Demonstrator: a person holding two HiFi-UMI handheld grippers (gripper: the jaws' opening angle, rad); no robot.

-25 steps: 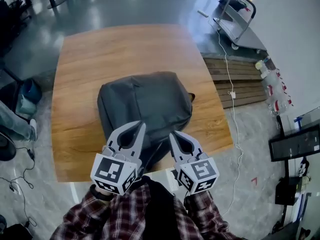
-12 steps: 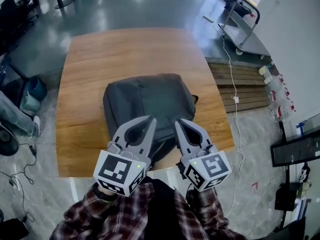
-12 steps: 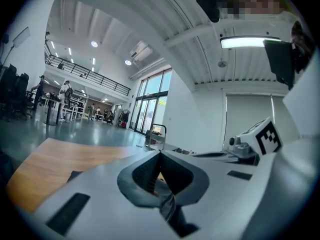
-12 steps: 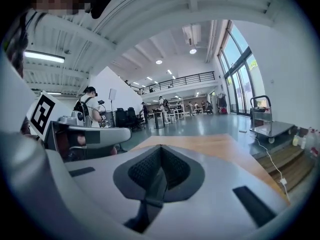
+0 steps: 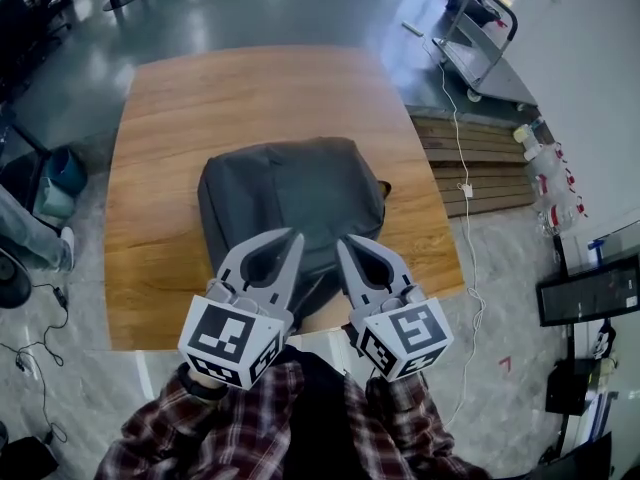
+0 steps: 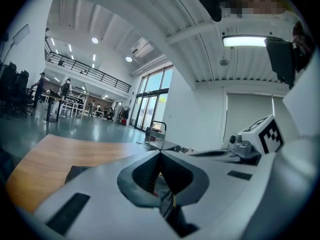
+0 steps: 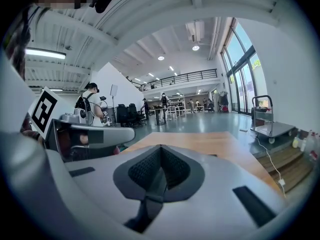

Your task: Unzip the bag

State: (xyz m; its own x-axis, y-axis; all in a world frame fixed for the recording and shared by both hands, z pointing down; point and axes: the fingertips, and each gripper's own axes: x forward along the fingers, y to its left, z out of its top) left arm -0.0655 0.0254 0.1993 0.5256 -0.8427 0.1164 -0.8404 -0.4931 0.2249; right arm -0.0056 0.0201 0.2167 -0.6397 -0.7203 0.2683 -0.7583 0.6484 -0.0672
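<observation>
over the last second almost nothing has changed. the dark grey bag point(image 5: 290, 193) lies at the same place on the wooden counter point(image 5: 250, 88), flat, about the middle of its width and closer to the near edge. the small shift of the picture seems to come from the head camera only. the left gripper point(image 5: 290, 240) and the right gripper point(image 5: 345, 243) stay side by side above the near edge, over the near end of the bag and not touching it as far as i can judge.

in the left gripper view the jaws point(image 6: 160, 153) are closed tip to tip and hold nothing. the right gripper view point(image 7: 161, 146) shows the same: tips together, empty.

for the task this means no pull on a zipper is happening now. the bag shows no open mouth and nothing of its inside. the zipper and its slider i cannot find; the near end is hidden behind the grippers. this would fit a zipper fully shut, and also one already drawn with the cloth lying closed over it.
</observation>
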